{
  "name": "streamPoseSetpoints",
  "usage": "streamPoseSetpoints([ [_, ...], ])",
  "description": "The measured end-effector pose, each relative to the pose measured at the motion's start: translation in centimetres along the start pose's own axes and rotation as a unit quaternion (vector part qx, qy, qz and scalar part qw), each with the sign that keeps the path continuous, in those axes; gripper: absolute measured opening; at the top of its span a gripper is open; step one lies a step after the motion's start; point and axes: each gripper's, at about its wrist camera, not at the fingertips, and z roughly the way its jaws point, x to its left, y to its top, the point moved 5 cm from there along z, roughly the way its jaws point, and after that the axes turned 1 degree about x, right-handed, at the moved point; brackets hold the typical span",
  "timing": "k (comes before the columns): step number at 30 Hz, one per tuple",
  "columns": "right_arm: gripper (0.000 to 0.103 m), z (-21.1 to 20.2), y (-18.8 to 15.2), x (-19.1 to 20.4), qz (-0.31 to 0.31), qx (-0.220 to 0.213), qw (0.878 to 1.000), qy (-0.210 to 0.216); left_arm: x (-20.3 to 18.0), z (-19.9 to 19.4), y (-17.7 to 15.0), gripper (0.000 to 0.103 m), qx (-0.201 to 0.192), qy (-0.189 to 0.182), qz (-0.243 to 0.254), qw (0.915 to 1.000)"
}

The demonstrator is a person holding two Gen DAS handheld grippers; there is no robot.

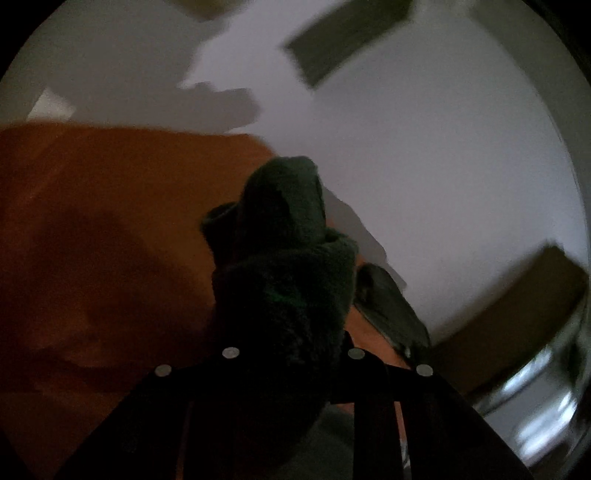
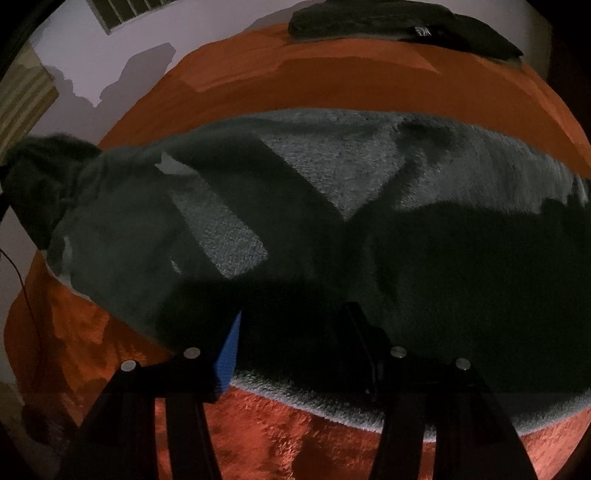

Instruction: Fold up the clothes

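A: Fleece (image 2: 362, 173), dark green, lay spread across the orange blanket (image 2: 332, 85) in the right wrist view. Most of it was in shadow.

B: Left gripper (image 1: 291, 325)?

A: Clenched on a bunched end of the same fleece (image 1: 291, 258). The wad stood up between the fingers and blocked the middle of that view. Fingertips were buried in it.

B: Right gripper (image 2: 295, 332)?

A: Released. Jaws stood apart over the near edge of the fleece, with the blue pad (image 2: 229, 354) on the left finger and the black finger on the right. Fabric lay between them but the pads weren't pressing on it.

B: Anything else around?

A: A second dark garment (image 2: 399, 26) with a small white tag lay at the far edge of the blanket, well apart from the fleece. White wall (image 1: 424, 147) behind, with a vent grille (image 2: 125, 11) at the upper left of the right view. A thin black cable (image 2: 22, 280) ran down the left side beside the blanket.

B: Left view background?

A: Blurred. Orange blanket on the left, white wall, some brownish rectangles (image 1: 347, 40) I couldn't identify. Another dark piece of cloth (image 1: 391, 306) sat just right of the held wad; couldn't tell what it was.
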Motion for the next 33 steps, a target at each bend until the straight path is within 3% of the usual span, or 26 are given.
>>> streamPoseSetpoints([
  [4,0.053,-1.0,-0.6,-0.3,0.009,0.001,1.0,0.009,-7.3,2.8,-3.1,0.024,0.017,0.018,0.128,0.9915],
  [6,0.053,-1.7,-1.2,-0.7,0.012,0.001,1.0,0.011,-11.2,5.2,-7.4,0.024,0.046,0.017,0.217,0.975],
  [8,0.053,-2.2,-2.1,-1.1,0.013,0.001,1.0,0.012,-14.8,8.1,-12.9,0.025,0.096,0.003,0.299,0.9495],
  [10,0.053,-2.7,-2.7,-1.6,0.015,0.001,1.0,0.01,-17.0,10.7,-17.4,0.027,0.122,0.01,0.35,0.9286],
  [11,0.053,-3.0,-2.8,-1.6,0.018,0.0,1.0,0.01,-17.4,11.7,-19.8,0.029,0.126,0.03,0.368,0.9208],
  [12,0.053,-3.5,-2.6,-1.5,0.03,-0.011,0.999,0.02,-17.3,13.4,-22.9,0.029,0.14,0.073,0.387,0.9085],
  [14,0.053,-4.7,-2.4,-1.2,0.055,-0.029,0.997,0.053,-15.8,14.1,-28.2,0.028,0.183,0.103,0.403,0.8905],
  [15,0.053,-4.8,-2.3,-1.2,0.058,-0.025,0.996,0.057,-16.2,13.9,-29.5,0.028,0.177,0.115,0.423,0.881],
  [17,0.053,-4.9,-2.6,-1.4,0.056,-0.017,0.997,0.048,-16.9,13.1,-31.9,0.028,0.158,0.137,0.465,0.8603],
  [20,0.053,-5.3,-3.2,-1.9,0.055,-0.012,0.998,0.042,-19.4,13.3,-31.0,0.028,0.131,0.144,0.488,0.8509],
  [23,0.053,-5.2,-3.0,-2.7,0.074,-0.016,0.996,0.039,-21.8,14.6,-29.9,0.029,0.096,0.127,0.499,0.8521],
  [24,0.053,-5.2,-2.9,-2.9,0.08,-0.018,0.996,0.038,-22.3,14.4,-31.1,0.03,0.1,0.121,0.51,0.8459],
  [26,0.053,-5.5,-2.5,-3.7,0.093,-0.024,0.994,0.044,-22.1,16.5,-32.6,0.038,0.15,0.119,0.541,0.8188],
  [27,0.053,-5.6,-2.6,-3.6,0.094,-0.025,0.994,0.045,-21.5,17.0,-33.5,0.038,0.175,0.124,0.561,0.7998],
  [28,0.053,-5.6,-2.0,-3.6,0.095,-0.028,0.994,0.051,-20.9,16.3,-33.9,0.038,0.175,0.124,0.579,0.7867],
  [29,0.053,-5.6,-1.3,-3.6,0.096,-0.031,0.993,0.056,-20.7,15.4,-33.7,0.039,0.166,0.118,0.586,0.7846],
  [33,0.053,-6.1,2.7,-2.3,0.066,-0.06,0.993,0.08,-21.7,9.4,-30.9,0.053,0.145,0.032,0.576,0.8037],
])
